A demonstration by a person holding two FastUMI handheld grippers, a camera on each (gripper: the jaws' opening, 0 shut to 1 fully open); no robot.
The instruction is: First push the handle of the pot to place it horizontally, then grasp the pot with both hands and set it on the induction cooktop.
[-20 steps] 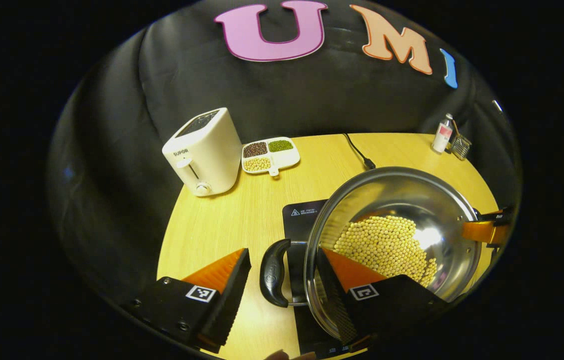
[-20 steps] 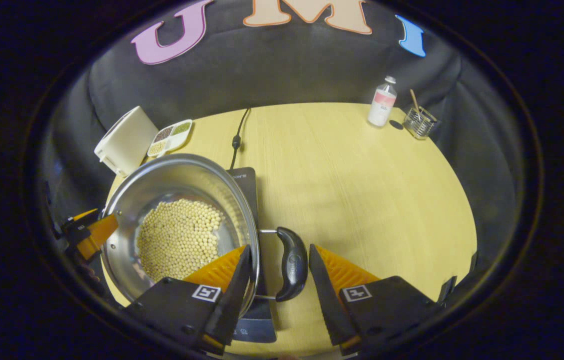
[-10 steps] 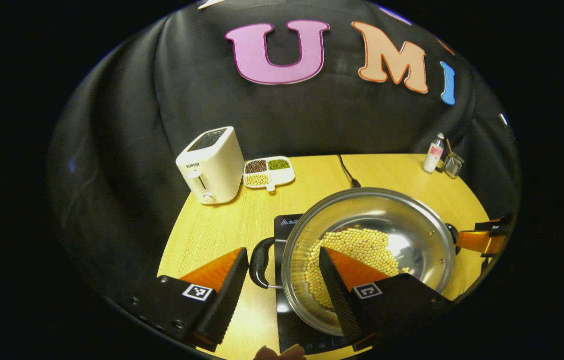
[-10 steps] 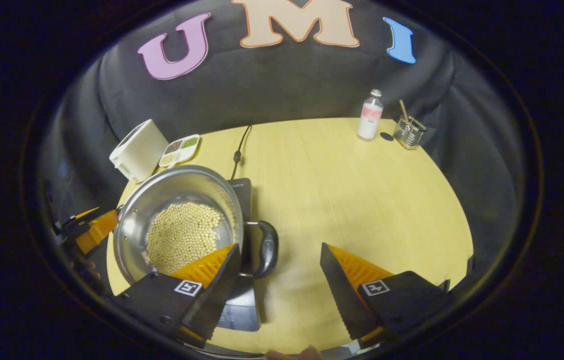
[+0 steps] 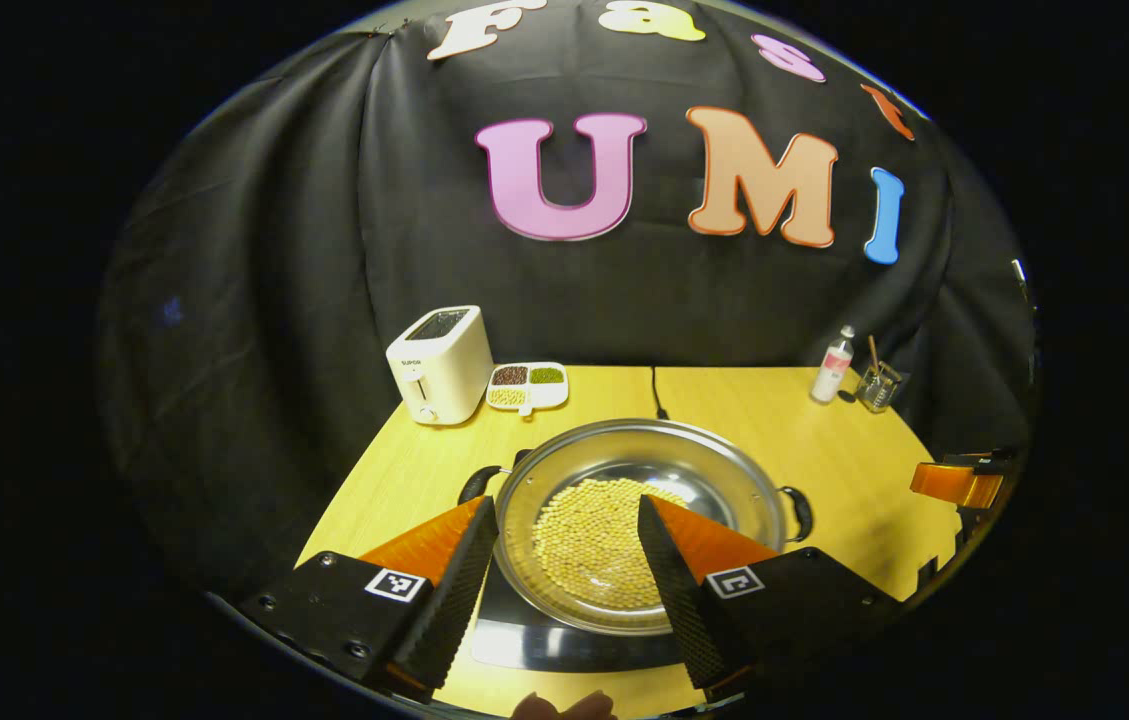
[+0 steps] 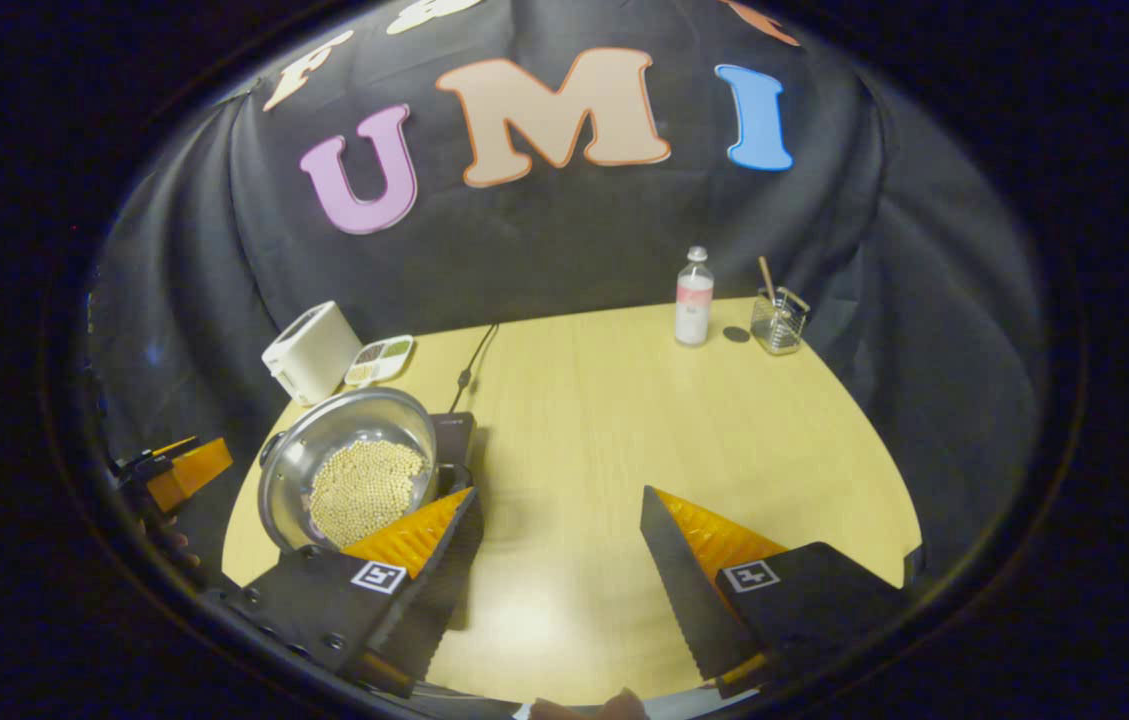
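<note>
The steel pot (image 5: 724,480) holds yellow beans (image 5: 589,540) and rests on the black induction cooktop (image 5: 564,645), its two black side handles (image 5: 800,512) pointing left and right. My left gripper (image 5: 564,525) hangs open in front of the pot, pulled back from it, nothing between its fingers. The right gripper view has the pot (image 6: 324,450) on the cooktop (image 6: 454,435) at the left. My right gripper (image 6: 559,510) is open over bare table, to the right of the pot. The other gripper shows at the far right edge (image 5: 959,482) of the left gripper view and the far left edge (image 6: 179,470) of the right.
A white toaster (image 5: 439,365) and a divided dish of beans (image 5: 527,385) stand at the back left of the wooden table (image 6: 684,440). A small bottle (image 6: 693,297) and a wire holder (image 6: 779,320) sit at the back right. A black cord (image 6: 472,365) runs behind the cooktop.
Both grippers have backed away from the pot and tilted up. The pot, with its handles between the open fingers a second ago, now sits on the cooktop apart from both grippers.
</note>
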